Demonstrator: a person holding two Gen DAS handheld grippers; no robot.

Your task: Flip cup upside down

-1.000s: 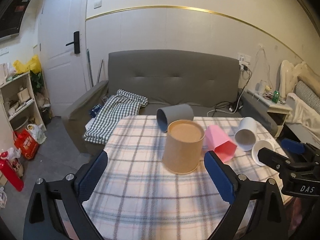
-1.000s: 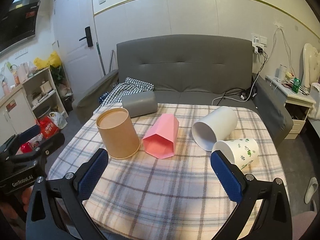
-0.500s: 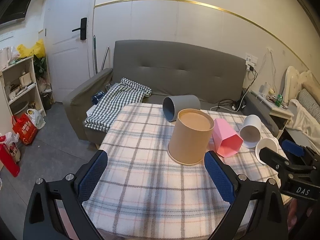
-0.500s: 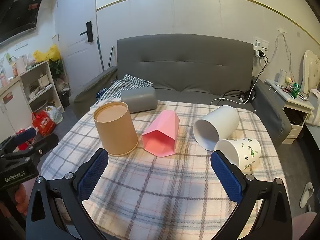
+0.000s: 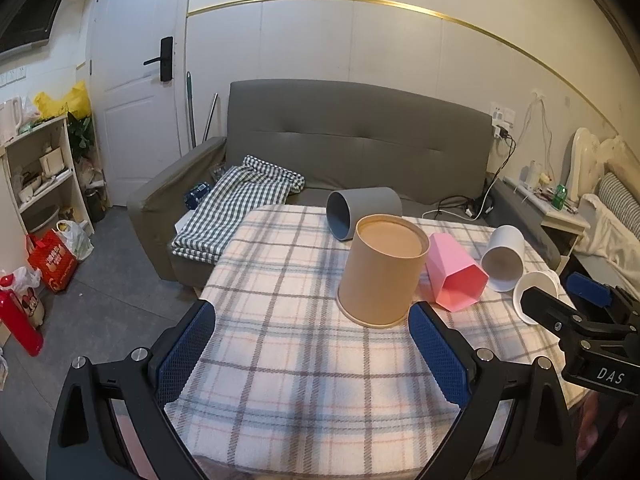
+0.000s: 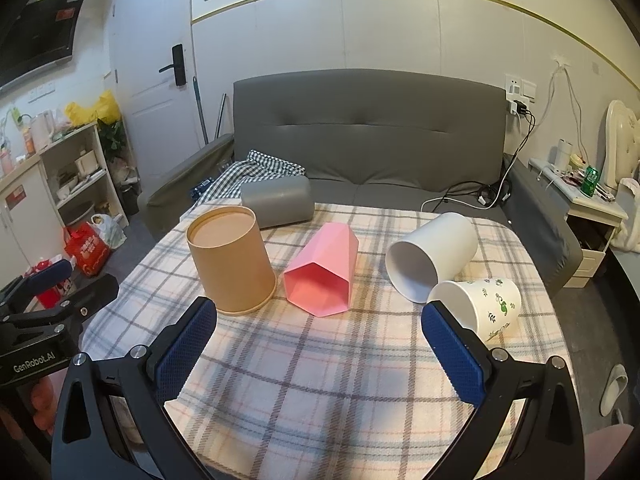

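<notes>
The brown cup (image 6: 231, 259) stands upside down on the plaid tablecloth (image 6: 320, 360), its closed base facing up and its wider rim flat on the cloth. Taking that cup as the landmark: the grey cup (image 6: 277, 201) lies on its side just behind it, and the pink cup (image 6: 322, 270) lies on its side just to its right, its open mouth toward the right wrist camera. Farther right of the brown cup lie the white cup (image 6: 432, 262) and, touching or nearly touching it, the leaf-printed cup (image 6: 478, 307), both tipped over. The left gripper (image 5: 312, 354) is spread wide in front of the brown cup, holding nothing. The right gripper (image 6: 319, 354) is likewise spread and empty, nearer than the pink cup. Behind the brown cup stands a grey sofa (image 6: 368, 140).
</notes>
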